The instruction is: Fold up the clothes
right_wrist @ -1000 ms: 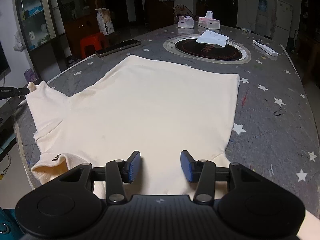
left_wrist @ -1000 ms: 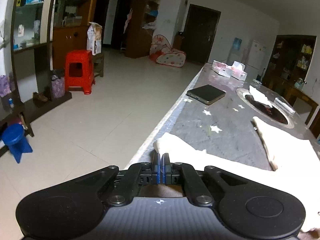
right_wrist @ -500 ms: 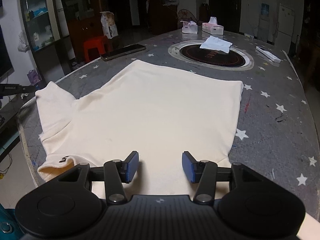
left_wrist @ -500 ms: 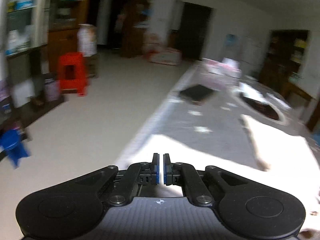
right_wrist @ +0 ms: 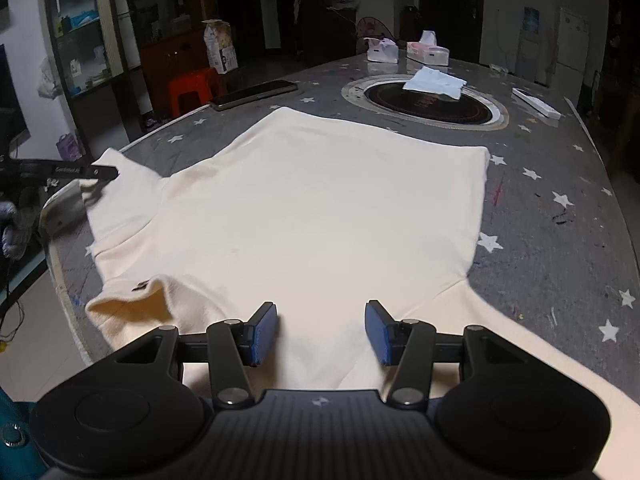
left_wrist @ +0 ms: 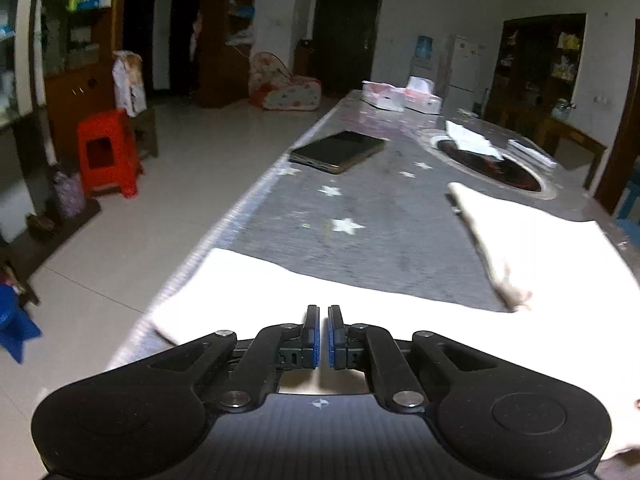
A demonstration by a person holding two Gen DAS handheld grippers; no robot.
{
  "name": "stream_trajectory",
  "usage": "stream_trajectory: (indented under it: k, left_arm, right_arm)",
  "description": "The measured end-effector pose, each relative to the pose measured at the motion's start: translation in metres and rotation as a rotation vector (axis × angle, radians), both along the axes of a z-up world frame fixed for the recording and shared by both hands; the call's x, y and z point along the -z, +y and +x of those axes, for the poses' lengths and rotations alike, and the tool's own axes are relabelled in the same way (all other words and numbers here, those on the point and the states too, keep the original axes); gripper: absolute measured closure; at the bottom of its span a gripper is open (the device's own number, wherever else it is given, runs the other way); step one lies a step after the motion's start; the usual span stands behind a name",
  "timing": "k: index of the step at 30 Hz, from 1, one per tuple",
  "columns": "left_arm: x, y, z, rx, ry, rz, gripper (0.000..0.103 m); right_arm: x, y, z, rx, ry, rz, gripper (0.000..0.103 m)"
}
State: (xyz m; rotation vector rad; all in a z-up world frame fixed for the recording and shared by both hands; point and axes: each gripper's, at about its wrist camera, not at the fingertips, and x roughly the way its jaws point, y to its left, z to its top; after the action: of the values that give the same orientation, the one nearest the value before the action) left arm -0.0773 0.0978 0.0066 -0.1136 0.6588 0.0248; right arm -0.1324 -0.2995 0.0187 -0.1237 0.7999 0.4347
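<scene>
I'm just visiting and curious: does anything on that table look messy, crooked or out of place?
Mostly tidy. The cream shirt lies flat, but its collar at the near left edge is bunched up. Farther back, a crumpled white tissue sits on the round black cooktop, an odd spot for paper.

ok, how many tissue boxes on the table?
2, side by side at the table's far end beyond the round cooktop: a white tissue box on the left and a pink-and-white tissue box on the right. None seems hidden.
</scene>
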Motion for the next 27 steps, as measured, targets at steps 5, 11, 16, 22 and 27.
stream_trajectory:
  k: [5, 11, 16, 22, 27]
  left_arm:
    - [-0.002, 0.005, 0.005, -0.006, 0.014, 0.007, 0.097]
    - [-0.014, -0.009, 0.009, 0.046, 0.014, -0.02, 0.097]
    - [-0.029, -0.043, 0.011, 0.171, -0.011, -0.042, 0.097]
    - [-0.033, -0.095, 0.019, 0.345, -0.006, -0.086, 0.097]
    - [-0.021, -0.124, 0.03, 0.416, 0.023, -0.12, 0.097]
  right_arm:
    - [-0.005, -0.003, -0.012, 0.007, -0.02, 0.029, 0.053]
    - [-0.019, -0.037, -0.023, 0.128, -0.056, 0.073, 0.053]
    - [-0.011, -0.074, -0.023, 0.266, -0.036, 0.076, 0.053]
    - [0.001, -0.105, -0.021, 0.377, -0.021, 0.067, 0.055]
    - [0.002, -0.111, -0.021, 0.382, -0.025, 0.069, 0.054]
